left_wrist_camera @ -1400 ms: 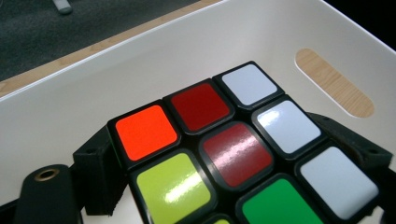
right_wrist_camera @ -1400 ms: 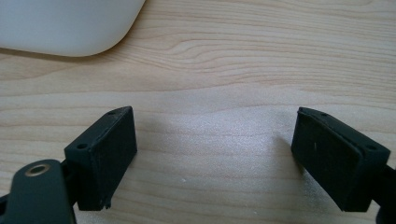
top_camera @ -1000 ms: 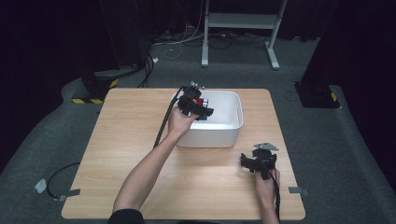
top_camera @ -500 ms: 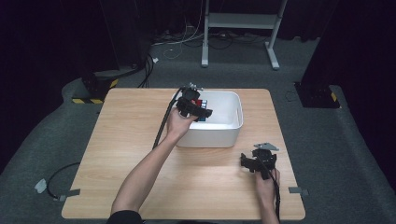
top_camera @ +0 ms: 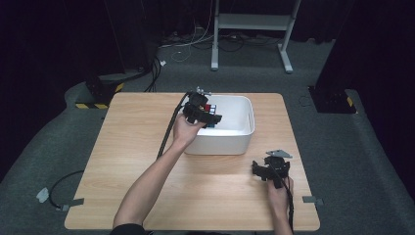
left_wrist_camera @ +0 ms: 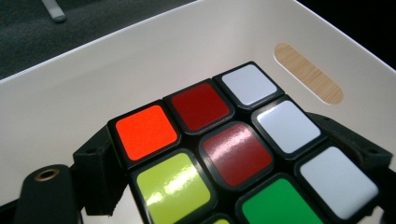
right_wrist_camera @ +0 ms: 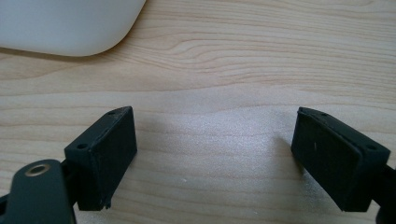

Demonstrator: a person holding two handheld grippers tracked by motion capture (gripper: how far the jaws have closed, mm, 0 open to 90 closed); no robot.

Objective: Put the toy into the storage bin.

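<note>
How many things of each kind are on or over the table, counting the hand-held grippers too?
Puzzle cube: 1, held by the left hand-held gripper over the bin
White bin: 1
Hand-held grippers: 2, the left one and the right hand-held gripper, open above the table
Total: 4

The Rubik's cube (left_wrist_camera: 219,158) has black edges and glossy stickers: orange, dark red, white, yellow-green and bright green. The bin (left_wrist_camera: 107,79) around it is plain white, its handle slot showing tan wood grain. The table (right_wrist_camera: 261,60) is pale wood with wavy brown grain. Both grippers' jaws are matt black.
</note>
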